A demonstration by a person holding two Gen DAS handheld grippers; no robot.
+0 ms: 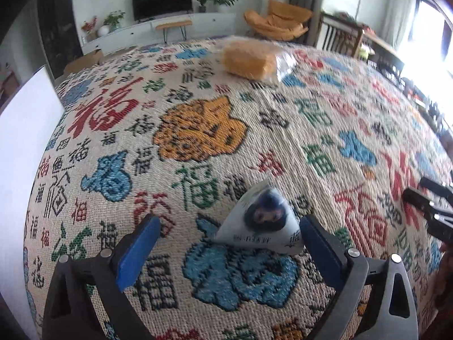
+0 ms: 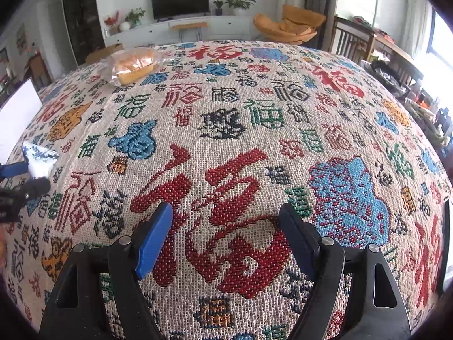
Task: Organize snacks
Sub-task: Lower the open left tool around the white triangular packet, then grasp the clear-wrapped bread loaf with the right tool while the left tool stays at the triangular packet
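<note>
Two snacks and two grippers show on one woven tablecloth (image 2: pixel 226 119) patterned w/ red, green, blue, black and orange characters. Snack 1: a small pyramid-shaped packet (image 1: pixel 262 221), white-grey film w/ a dark blue-black printed picture on its facing side and a line of black print along its lower edge; it sits on the cloth, apex up, over a blue motif. Snack 2: a clear bag of yellow-orange bread (image 1: pixel 252 61), blocky loaf, loose crinkled plastic trailing off one end; it lies near the far edge of the cloth, well apart from the packet. In the right wrist view the same bag (image 2: pixel 133 66) appears far left, and the packet (image 2: pixel 38 158) at the left margin. Left gripper (image 1: pixel 229 243): black frame, blue pads, jaws spread wide and released; the packet stands between them, close against the right-hand pad (image 1: pixel 308 235), the left-hand pad well clear of it; whether the near pad touches cannot be told. Nothing is clenched. Right gripper (image 2: pixel 226 240): same build, jaws likewise apart, empty, poised over a large red character w/ only cloth between the pads. Each tool is glimpsed at the edge of the other's view. Bkgd: 1 dark TV (image 2: pixel 180 2) on a white low cabinet, 1 orange lounge chair (image 2: pixel 291 27), several potted plants, and 1 white panel (image 1: pixel 22 147) at the left edge of the cloth.
</note>
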